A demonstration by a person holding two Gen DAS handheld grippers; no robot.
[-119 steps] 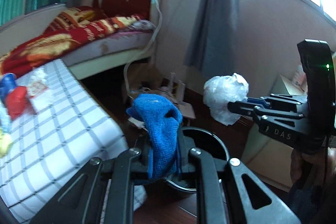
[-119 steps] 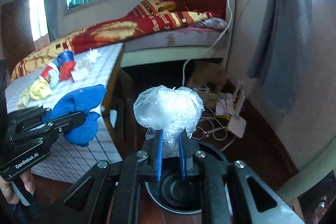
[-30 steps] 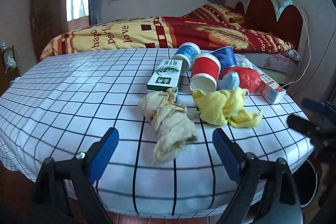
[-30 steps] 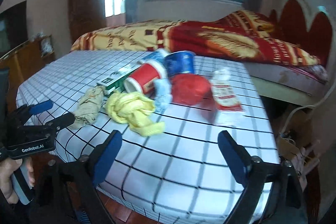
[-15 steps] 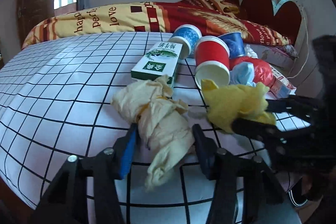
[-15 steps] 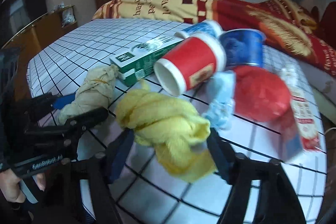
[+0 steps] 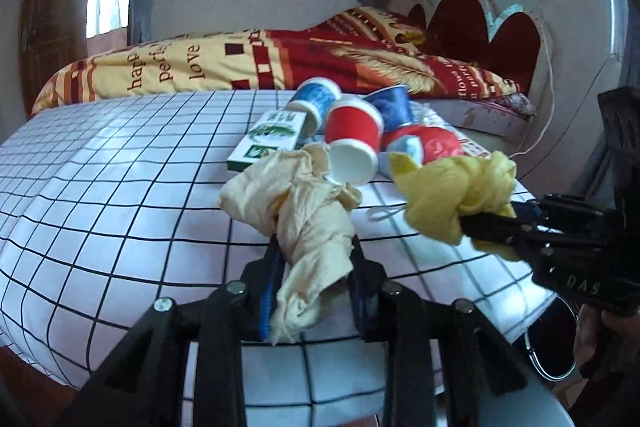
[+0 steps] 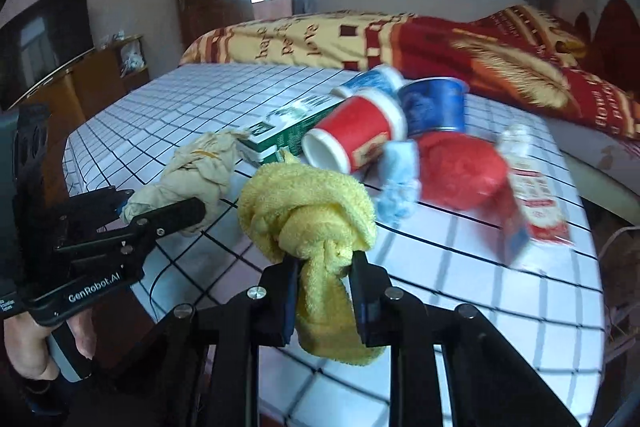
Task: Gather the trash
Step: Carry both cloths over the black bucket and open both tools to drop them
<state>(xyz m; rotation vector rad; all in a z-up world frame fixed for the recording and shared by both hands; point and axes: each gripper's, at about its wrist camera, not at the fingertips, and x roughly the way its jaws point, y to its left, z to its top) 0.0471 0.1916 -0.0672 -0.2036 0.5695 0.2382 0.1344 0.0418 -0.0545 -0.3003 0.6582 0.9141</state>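
On the checked tablecloth lies a heap of trash. My left gripper has its jaws closing on a knotted beige cloth, and the pads press on its lower end. My right gripper is closing its jaws too, pinching a knotted yellow cloth at the tail. In the left wrist view the right gripper comes in from the right with the yellow cloth. The right wrist view has the left gripper at the left with the beige cloth.
Behind the cloths lie a red paper cup, two blue cups, a green box, a red crumpled bag and a red-and-white packet. A dark bin stands below the table's right edge. A bed is beyond.
Both grippers stood wide open before the table a second ago. They moved in over the cloths and their jaws closed, the left on the beige one, the right on the yellow one.
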